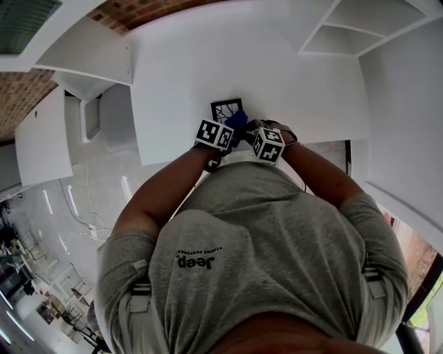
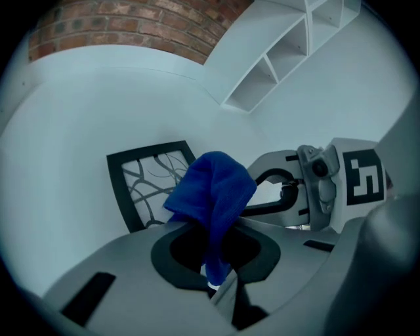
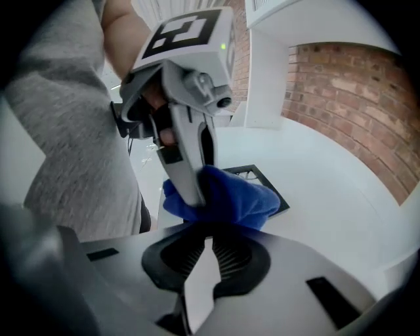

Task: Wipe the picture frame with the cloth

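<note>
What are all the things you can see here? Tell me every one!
table: one, white, in front of the person
picture frame: one, black with swirly lines, lying on the table
cloth: one, blue, bunched at the frame's corner
shelf: one, white, beyond the table
brick wall: one, reddish-brown, beyond the table
T-shirt: one, grey, on the person
left gripper: one, grey with black-and-white cube, fingers shut on the cloth
right gripper: one, same colours, beside the cloth

A white table [image 1: 277, 69] filled the middle of the scene. A red brick wall [image 1: 138, 14] ran beyond the table's far edge. An open white shelf unit [image 1: 360, 28] stood at the table's far right corner.
</note>
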A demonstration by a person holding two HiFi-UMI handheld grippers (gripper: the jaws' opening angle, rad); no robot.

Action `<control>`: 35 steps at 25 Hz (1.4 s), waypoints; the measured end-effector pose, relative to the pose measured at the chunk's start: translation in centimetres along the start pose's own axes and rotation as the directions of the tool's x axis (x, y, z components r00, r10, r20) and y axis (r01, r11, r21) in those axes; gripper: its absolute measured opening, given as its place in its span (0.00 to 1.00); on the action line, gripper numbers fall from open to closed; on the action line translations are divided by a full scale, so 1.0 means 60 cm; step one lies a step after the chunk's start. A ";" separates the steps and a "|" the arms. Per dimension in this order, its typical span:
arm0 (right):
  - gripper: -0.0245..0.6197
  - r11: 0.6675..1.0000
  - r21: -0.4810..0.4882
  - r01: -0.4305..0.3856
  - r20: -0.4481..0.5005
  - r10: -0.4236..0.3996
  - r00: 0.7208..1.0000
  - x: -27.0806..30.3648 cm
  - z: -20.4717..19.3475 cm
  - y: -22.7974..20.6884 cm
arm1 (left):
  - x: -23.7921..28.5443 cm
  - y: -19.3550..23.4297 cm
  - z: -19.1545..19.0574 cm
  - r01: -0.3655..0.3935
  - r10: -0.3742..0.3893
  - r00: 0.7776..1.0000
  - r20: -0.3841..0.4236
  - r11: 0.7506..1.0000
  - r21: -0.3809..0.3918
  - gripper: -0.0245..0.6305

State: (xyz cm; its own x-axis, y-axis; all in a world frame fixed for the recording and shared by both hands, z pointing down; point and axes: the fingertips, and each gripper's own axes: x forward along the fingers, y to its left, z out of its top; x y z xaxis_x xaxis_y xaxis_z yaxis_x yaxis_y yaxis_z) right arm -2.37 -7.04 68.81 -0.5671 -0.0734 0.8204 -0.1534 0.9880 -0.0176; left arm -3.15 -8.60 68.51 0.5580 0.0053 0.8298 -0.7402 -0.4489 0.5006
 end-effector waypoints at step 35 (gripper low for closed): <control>0.09 0.999 0.026 -0.021 0.039 0.020 0.999 -0.039 0.015 -0.128 | -0.010 -0.001 -0.028 -0.006 0.004 1.000 0.008 0.975 0.224 0.12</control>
State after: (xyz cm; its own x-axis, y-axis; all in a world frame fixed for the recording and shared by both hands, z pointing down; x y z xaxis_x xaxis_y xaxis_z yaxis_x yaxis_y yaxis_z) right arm -0.59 -14.60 66.53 -0.6010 -0.0587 0.7971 -0.1622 0.9855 -0.0498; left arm -4.05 -7.09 68.40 0.5579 -0.0036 0.8299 -0.6407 -0.6374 0.4279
